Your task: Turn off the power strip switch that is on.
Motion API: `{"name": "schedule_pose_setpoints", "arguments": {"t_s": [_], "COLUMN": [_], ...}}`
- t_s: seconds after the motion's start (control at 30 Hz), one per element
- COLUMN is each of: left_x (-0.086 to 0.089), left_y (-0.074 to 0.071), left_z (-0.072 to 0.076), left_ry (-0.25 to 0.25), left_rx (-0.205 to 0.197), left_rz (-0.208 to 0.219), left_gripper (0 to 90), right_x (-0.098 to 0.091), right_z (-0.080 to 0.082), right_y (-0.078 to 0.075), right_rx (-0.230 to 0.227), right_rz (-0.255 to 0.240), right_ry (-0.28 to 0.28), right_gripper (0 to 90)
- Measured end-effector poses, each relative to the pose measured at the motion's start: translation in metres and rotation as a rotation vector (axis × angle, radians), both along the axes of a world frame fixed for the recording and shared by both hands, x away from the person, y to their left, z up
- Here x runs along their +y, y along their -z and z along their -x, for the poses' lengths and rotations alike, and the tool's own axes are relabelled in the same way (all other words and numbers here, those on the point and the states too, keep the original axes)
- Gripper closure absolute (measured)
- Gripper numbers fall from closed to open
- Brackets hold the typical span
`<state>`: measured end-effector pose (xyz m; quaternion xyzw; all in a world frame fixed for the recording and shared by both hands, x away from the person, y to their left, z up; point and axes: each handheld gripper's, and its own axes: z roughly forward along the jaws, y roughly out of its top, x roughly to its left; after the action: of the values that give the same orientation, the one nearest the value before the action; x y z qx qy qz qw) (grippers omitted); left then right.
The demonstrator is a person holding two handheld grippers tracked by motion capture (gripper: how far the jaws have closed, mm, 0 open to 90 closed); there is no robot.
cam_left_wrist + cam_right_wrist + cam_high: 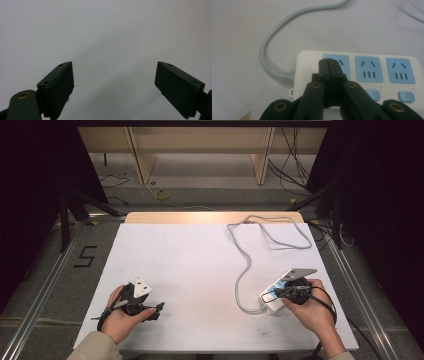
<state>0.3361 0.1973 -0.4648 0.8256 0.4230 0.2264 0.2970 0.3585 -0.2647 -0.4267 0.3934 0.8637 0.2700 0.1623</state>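
Observation:
A white power strip (372,62) with blue socket panels and blue switches (406,96) lies at the table's right front (271,306). Its grey cable (245,265) leaves the strip's end and loops toward the far edge. My right gripper (329,61) is shut with nothing between the jaws, its tips over the end socket nearest the cable; whether they touch it I cannot tell. In the high view this gripper (268,295) points left across the strip. My left gripper (115,75) is open over bare white table, at the front left (152,310).
The white table (190,265) has open room across its middle and left. A wooden strip (210,217) edges its far side. Off the table, a black "5" (85,256) marks the floor at left, and loose cables (295,165) lie behind.

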Motion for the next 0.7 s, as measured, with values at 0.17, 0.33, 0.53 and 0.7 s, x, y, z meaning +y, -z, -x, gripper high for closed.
{"name": "schedule_pose_setpoints", "arguments": {"t_s": [0.17,0.33,0.53,0.7], "left_x": [0.0,-0.0002,-0.0001,-0.0001], "left_y": [0.0,-0.0001,-0.0002,0.0001], "left_z": [0.0,0.0,0.0001,0.0001], "left_ry": [0.0,0.002,0.002,0.002], "left_rx": [0.0,0.0,-0.001,0.0], "left_rz": [0.0,-0.001,-0.002,-0.002], "left_gripper": [15.5,15.5,15.5,15.5], "right_x": [-0.0012,-0.0022,-0.0033,-0.004], "right_z": [-0.0004,-0.0007,-0.0008,-0.001], "right_y": [0.0005,0.0007,0.0005,0.0006], "right_rx": [0.006,0.011,0.014,0.016], "right_rz": [0.007,0.013,0.02,0.027], "right_ry": [0.005,0.009,0.014,0.017], "right_gripper": [90.0,90.0,90.0,90.0]}}
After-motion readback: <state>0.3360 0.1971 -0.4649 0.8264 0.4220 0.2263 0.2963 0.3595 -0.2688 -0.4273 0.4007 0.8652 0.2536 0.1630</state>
